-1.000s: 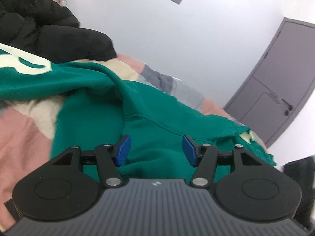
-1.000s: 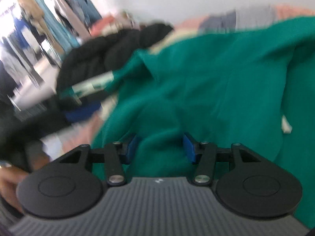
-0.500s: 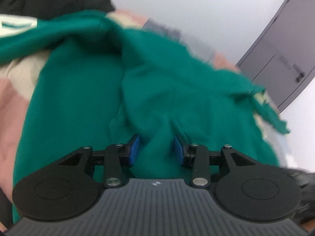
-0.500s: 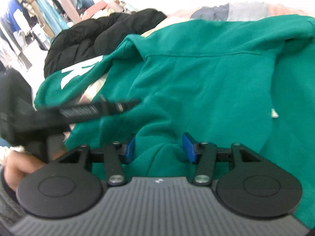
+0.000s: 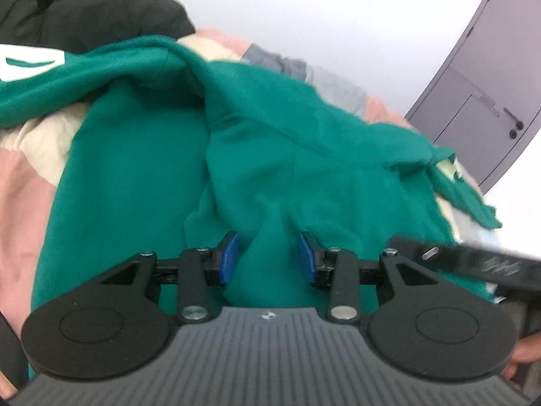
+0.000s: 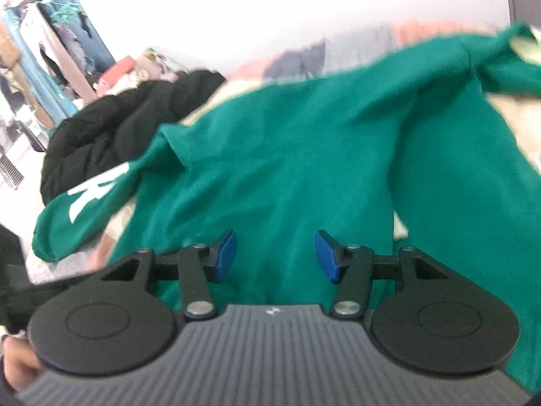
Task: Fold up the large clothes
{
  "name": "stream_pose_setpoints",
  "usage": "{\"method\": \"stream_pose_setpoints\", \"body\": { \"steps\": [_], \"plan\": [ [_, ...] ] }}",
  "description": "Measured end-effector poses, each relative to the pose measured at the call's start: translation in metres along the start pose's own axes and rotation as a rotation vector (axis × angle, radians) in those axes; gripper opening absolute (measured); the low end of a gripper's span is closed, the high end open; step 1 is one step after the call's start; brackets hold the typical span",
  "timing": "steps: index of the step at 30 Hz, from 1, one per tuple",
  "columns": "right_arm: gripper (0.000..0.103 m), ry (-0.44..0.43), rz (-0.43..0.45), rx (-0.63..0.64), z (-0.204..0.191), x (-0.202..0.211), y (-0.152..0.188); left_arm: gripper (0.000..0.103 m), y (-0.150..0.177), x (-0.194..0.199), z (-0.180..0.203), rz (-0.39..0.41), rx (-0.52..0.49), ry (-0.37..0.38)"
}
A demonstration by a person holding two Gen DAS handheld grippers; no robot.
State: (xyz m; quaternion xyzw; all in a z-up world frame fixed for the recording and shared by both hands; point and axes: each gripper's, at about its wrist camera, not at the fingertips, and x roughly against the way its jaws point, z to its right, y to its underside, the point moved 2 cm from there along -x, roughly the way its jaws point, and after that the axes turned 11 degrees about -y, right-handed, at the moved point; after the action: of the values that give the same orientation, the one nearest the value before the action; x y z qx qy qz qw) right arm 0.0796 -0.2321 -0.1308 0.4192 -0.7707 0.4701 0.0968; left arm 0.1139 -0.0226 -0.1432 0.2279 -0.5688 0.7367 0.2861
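Note:
A large green sweatshirt with white lettering lies spread on the bed; it also shows in the right wrist view. My left gripper has its blue pads partly closed around a raised fold of the green fabric. My right gripper is open over the flat green fabric, with nothing pinched between its pads. A sleeve with a white letter lies at the left of the right wrist view.
A black puffer jacket is piled at the head of the bed, also in the right wrist view. The bedspread is pink and cream. A grey door stands at right. A clothes rack stands far left.
My right gripper has opened wider and let the green fold go flat. My left gripper stays around its bunched fold and has shifted slightly; the right gripper now shows at its right edge.

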Motion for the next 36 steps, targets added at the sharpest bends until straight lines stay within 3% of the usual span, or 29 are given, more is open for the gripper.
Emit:
{"method": "stream_pose_setpoints", "body": {
  "steps": [7,14,19,25,27,28,29,36],
  "plan": [
    [0.053,0.002,-0.053,-0.082,0.011,-0.011,0.007,0.044,-0.004,0.028,0.010,0.099,-0.015,0.089],
    [0.055,-0.004,0.047,-0.204,0.039,0.023,-0.020,0.044,0.015,0.004,0.022,0.032,-0.082,0.000],
    [0.055,-0.062,0.135,-0.328,0.082,0.055,-0.053,0.044,0.017,-0.002,0.024,0.021,-0.096,-0.009],
    [0.056,0.006,0.310,-0.366,0.159,0.096,-0.082,0.045,0.015,0.009,0.013,0.019,-0.053,0.007],
    [0.069,0.033,0.377,-0.412,0.192,0.107,-0.082,0.045,0.013,0.010,0.010,0.026,-0.036,0.008],
    [0.082,0.046,0.410,-0.434,0.207,0.111,-0.080,0.045,0.011,0.010,0.010,0.027,-0.029,0.008],
    [0.085,0.058,0.447,-0.467,0.225,0.115,-0.077,0.045,0.010,0.009,0.010,0.029,-0.024,0.007],
    [0.084,0.110,0.581,-0.658,0.335,0.118,-0.059,0.045,0.006,-0.002,0.015,0.042,-0.027,-0.017]
  ]
}}
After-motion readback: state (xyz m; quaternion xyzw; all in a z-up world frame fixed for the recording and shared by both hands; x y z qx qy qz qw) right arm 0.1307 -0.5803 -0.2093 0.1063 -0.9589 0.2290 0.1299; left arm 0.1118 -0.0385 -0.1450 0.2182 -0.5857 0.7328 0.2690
